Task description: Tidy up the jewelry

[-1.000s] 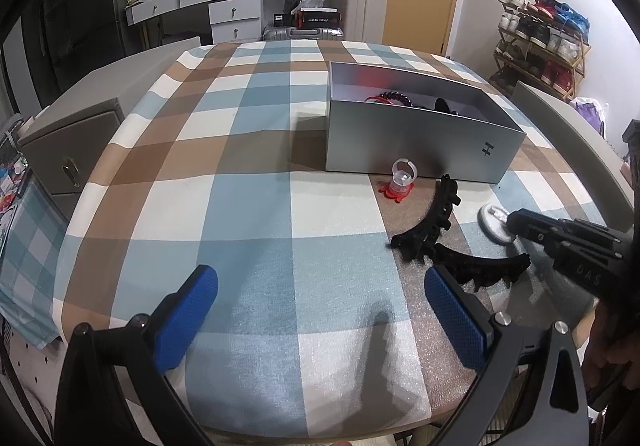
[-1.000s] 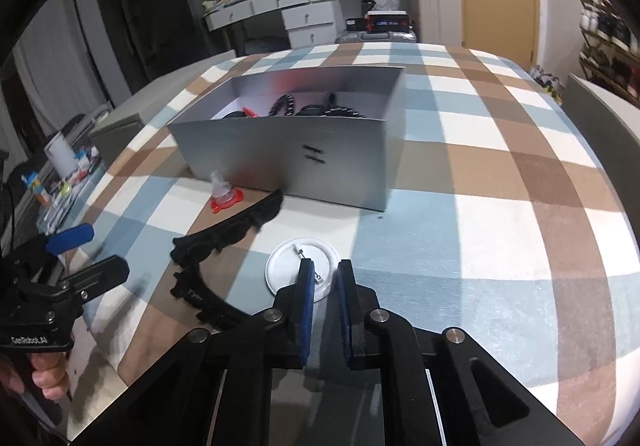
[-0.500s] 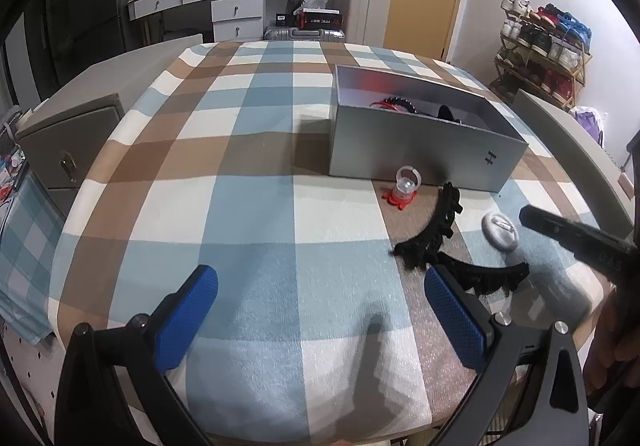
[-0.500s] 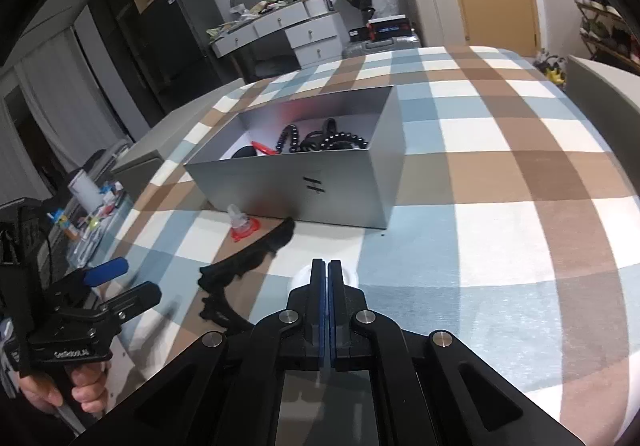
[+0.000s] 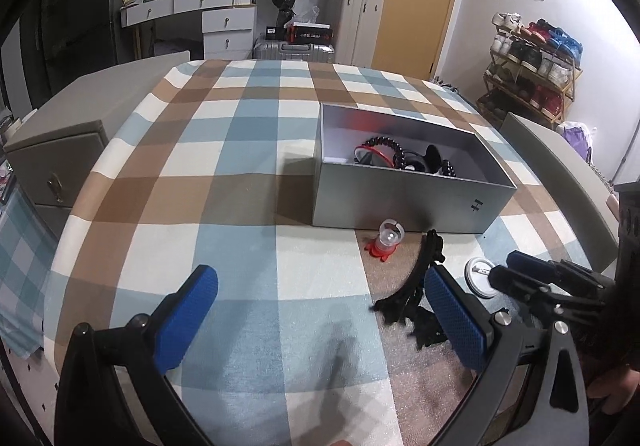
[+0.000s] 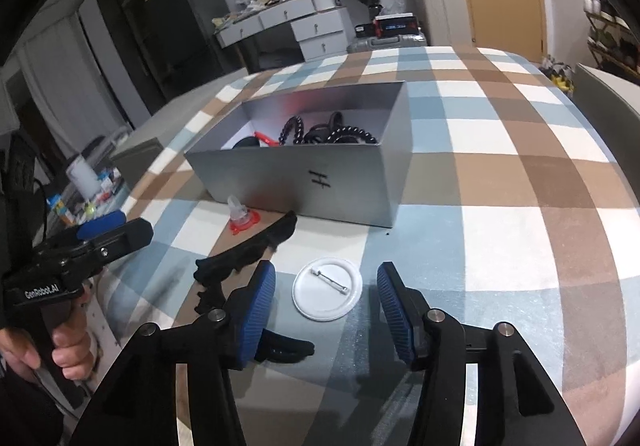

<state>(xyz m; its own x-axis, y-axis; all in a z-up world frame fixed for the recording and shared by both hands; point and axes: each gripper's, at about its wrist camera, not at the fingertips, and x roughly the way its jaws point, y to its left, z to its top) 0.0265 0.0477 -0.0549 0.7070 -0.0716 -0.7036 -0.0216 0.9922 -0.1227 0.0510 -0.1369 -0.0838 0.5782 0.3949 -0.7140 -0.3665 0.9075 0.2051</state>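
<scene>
Hovering wide open, the right gripper (image 6: 326, 300) straddles the white pin badge (image 6: 327, 294); next it should drop and pinch it for the grey box (image 6: 320, 177).

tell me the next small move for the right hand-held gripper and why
Probably lower the right hand-held gripper and close on the white pin badge. Its jaws stand open on either side of the badge, which lies pin side up on the tablecloth, outside the grey box where other jewelry already sits. The flat badge may need an edge grip.
</scene>
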